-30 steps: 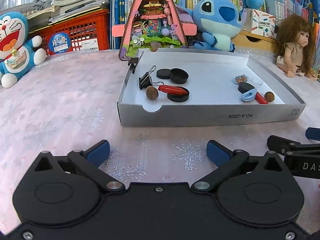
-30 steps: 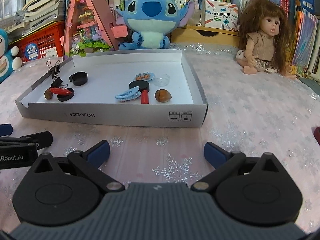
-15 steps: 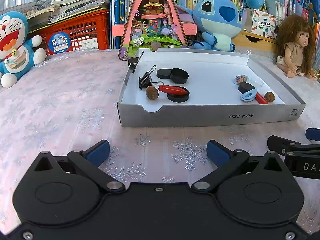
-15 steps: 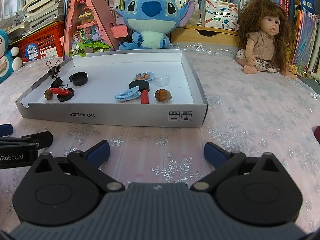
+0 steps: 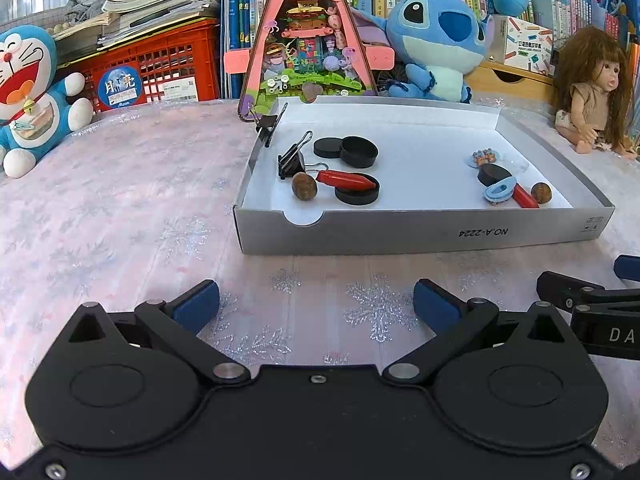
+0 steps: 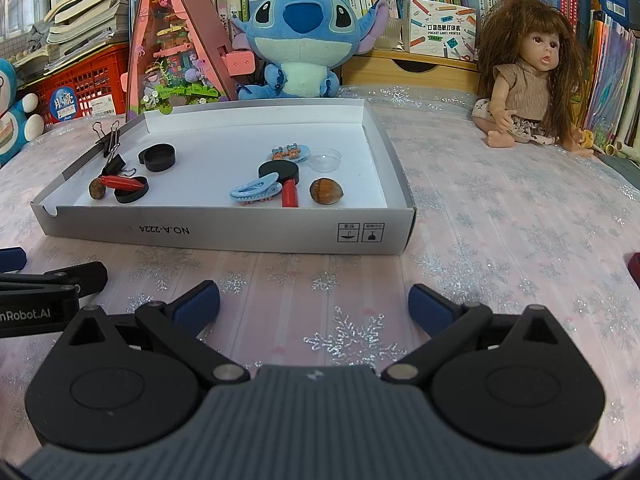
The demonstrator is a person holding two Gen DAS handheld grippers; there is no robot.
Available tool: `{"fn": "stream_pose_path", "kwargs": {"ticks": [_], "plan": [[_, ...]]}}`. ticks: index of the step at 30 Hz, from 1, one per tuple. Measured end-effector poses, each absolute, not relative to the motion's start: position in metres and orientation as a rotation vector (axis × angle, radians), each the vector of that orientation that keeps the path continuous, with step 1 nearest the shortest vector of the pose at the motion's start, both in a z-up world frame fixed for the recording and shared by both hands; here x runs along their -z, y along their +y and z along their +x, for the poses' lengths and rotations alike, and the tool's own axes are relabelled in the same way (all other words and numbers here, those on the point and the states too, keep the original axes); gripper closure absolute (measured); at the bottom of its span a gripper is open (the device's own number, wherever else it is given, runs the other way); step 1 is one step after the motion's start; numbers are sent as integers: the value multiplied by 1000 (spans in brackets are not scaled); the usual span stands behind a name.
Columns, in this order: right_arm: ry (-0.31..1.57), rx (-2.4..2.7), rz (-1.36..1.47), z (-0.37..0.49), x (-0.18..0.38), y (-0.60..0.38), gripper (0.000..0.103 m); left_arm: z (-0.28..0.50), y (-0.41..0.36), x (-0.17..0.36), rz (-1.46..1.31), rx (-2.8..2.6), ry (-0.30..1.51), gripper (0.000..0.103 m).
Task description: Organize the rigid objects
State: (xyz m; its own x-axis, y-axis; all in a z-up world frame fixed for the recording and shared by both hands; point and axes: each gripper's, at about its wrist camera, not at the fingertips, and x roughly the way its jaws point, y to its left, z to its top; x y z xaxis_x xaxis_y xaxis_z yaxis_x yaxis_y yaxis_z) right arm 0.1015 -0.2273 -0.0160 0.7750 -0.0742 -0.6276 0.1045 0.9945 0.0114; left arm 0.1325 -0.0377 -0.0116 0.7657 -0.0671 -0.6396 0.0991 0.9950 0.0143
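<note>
Hovering before the box's (image 6: 224, 232) front wall, both claws gape empty.

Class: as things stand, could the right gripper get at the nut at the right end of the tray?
Probably yes: the right gripper is open and empty, the nut lies uncovered, and only the tray front wall intervenes.

"NO.A-2224" upside down on box (image 5: 424, 232) front

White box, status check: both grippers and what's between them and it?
Left gripper open, empty. Right gripper open, empty. White box ahead on the tablecloth, small items grouped at its two ends. Nothing between grippers and box.
</note>
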Motion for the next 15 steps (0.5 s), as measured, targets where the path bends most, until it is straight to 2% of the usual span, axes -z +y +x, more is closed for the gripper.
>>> {"fn": "stream_pose_path", "kwargs": {"ticks": [15], "plan": [[677, 97, 47, 102, 16, -227, 0, 134, -38, 12, 41, 84, 692, 0]]}}
